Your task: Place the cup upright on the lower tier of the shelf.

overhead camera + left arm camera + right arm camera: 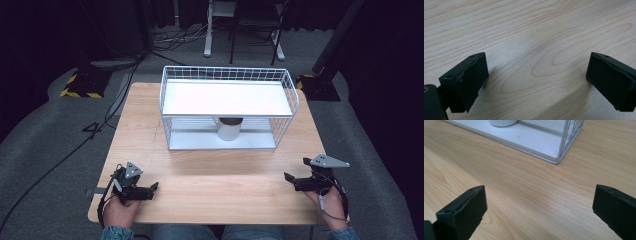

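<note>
A white wire rack (227, 107) with two shelves stands at the far middle of the wooden table (210, 175). A white cup (229, 128) sits on its lower shelf, under the upper shelf. My left gripper (154, 189) rests near the front left corner, open, with bare wood between its jaws (536, 67). At the front right, my right gripper (289, 179) is open too and points toward the rack. In the right gripper view the rack's near corner (557, 157) and the cup's base (502, 122) lie ahead of the right gripper (539, 205).
Beyond the table lie grey carpet, black cables (60, 160) at the left, and the legs of a white stand (209, 47) and a chair. A wide strip of bare wood runs between the rack and both grippers.
</note>
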A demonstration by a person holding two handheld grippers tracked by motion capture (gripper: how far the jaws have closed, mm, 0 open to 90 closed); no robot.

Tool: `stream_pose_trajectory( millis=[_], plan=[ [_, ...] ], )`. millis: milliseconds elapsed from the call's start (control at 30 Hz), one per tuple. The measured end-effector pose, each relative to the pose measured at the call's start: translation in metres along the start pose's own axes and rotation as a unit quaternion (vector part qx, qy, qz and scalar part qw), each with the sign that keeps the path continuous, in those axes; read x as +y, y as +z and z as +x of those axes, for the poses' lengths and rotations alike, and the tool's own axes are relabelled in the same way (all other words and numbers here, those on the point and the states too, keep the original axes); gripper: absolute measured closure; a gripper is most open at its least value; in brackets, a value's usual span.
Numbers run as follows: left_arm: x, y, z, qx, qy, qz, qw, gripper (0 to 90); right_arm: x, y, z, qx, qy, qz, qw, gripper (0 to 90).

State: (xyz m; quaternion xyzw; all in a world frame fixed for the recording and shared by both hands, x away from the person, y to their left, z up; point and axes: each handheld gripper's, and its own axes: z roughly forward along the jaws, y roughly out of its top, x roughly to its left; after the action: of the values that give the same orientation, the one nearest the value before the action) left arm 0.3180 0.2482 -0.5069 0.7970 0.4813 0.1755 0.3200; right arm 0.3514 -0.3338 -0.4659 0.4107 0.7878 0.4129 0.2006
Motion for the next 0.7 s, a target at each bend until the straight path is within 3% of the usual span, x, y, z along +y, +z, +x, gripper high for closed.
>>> stream_pose_trajectory(
  millis=[700],
  plan=[
    [0.000, 0.000, 0.000, 0.000, 0.001, 0.001, 1.0000, 4.4, -0.036, 0.018, 0.001, -0.034, -0.004, 0.076, 0.9965, 0.0]
  ],
)
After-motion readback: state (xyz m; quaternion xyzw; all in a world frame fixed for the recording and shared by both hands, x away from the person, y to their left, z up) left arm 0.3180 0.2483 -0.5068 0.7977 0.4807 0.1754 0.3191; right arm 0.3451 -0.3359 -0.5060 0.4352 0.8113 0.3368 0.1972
